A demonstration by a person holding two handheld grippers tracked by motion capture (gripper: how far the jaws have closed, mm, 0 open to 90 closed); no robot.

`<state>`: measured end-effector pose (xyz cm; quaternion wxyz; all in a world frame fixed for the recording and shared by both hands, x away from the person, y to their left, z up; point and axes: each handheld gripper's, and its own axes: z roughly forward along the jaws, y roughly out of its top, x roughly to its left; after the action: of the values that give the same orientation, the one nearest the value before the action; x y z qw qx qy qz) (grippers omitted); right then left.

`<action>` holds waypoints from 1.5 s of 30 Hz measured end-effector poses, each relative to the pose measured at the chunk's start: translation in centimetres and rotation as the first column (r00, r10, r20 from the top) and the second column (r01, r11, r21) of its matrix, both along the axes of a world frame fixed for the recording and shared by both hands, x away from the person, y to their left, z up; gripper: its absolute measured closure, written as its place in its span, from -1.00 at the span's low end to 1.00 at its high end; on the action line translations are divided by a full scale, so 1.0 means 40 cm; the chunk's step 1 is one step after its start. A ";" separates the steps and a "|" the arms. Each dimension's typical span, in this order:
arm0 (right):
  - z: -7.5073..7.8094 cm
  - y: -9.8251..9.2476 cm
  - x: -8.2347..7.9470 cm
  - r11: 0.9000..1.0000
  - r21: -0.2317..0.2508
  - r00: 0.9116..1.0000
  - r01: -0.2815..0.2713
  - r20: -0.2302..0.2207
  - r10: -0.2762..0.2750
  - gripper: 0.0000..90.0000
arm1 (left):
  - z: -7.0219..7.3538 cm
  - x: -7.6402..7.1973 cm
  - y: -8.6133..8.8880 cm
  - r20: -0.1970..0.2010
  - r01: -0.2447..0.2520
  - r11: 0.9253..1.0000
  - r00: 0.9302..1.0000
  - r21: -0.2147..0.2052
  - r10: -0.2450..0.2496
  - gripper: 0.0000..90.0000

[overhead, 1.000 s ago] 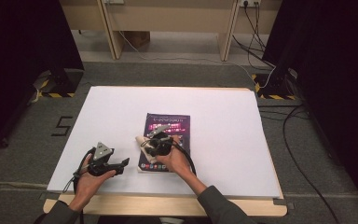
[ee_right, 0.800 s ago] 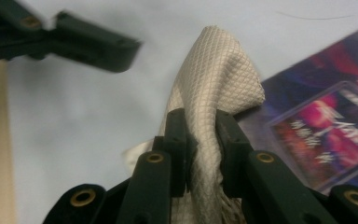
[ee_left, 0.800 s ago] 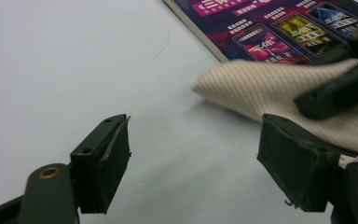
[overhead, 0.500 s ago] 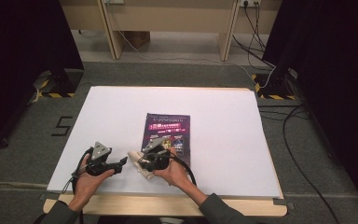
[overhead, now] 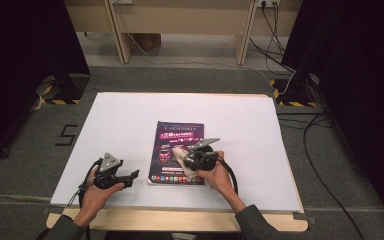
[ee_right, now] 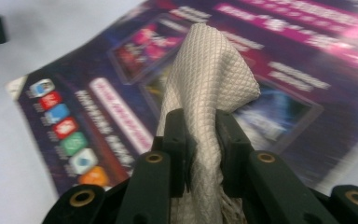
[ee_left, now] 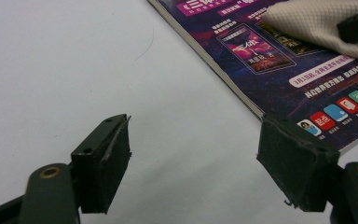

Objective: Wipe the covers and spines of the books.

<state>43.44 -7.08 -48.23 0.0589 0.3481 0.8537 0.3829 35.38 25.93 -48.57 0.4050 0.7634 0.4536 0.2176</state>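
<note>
A dark purple magazine (overhead: 178, 135) lies flat on the white table (overhead: 130, 115), near its front. My right gripper (overhead: 187, 161) rests over the magazine's lower right part, shut on a bunched beige cloth (overhead: 181, 158) that touches the cover. In the right gripper view the cloth (ee_right: 209, 70) rises between the closed jaws of the right gripper (ee_right: 201, 135), above the magazine (ee_right: 98, 116). My left gripper (overhead: 131, 176) sits on the table just left of the magazine, open. In the left gripper view nothing lies between the jaws of the left gripper (ee_left: 196, 158), with the magazine (ee_left: 279, 70) and cloth (ee_left: 307, 21) beyond.
The table's wooden front edge (overhead: 180, 220) runs just behind both hands. Bare white surface spreads left, right and behind the magazine. Cables (overhead: 325, 170) trail over the grey floor at the right, and a wooden desk (overhead: 180, 20) stands at the back.
My right gripper has slid the cloth across the magazine, from its lower left corner toward its lower right. The left gripper has stayed put, still open.
</note>
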 end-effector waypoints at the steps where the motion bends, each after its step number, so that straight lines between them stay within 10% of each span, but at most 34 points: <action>1: 0.000 -0.010 0.005 1.000 -0.001 1.000 0.013 0.004 -0.013 0.71 | 0.001 -0.001 0.000 -0.001 0.003 1.000 1.000 0.003 -0.003 -0.45; 10: 0.003 -0.094 0.054 0.990 -0.007 0.990 0.139 0.014 -0.139 0.71 | 0.000 0.000 -0.003 -0.004 0.016 1.000 1.000 0.004 -0.016 -0.45; 30: -0.002 -0.034 -0.092 0.998 0.006 0.998 -0.062 0.000 0.062 0.72 | -0.002 -0.001 -0.004 -0.004 0.025 1.000 1.000 0.001 -0.025 -0.45; 45: 0.002 -0.080 0.085 0.992 -0.015 0.992 0.123 0.029 -0.123 0.72 | -0.005 0.002 -0.007 -0.011 0.029 1.000 1.000 0.003 -0.029 -0.45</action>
<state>46.83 -10.28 -48.15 0.0971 0.3942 0.8328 0.3762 35.46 25.64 -48.79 0.4044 0.7717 0.4444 0.2083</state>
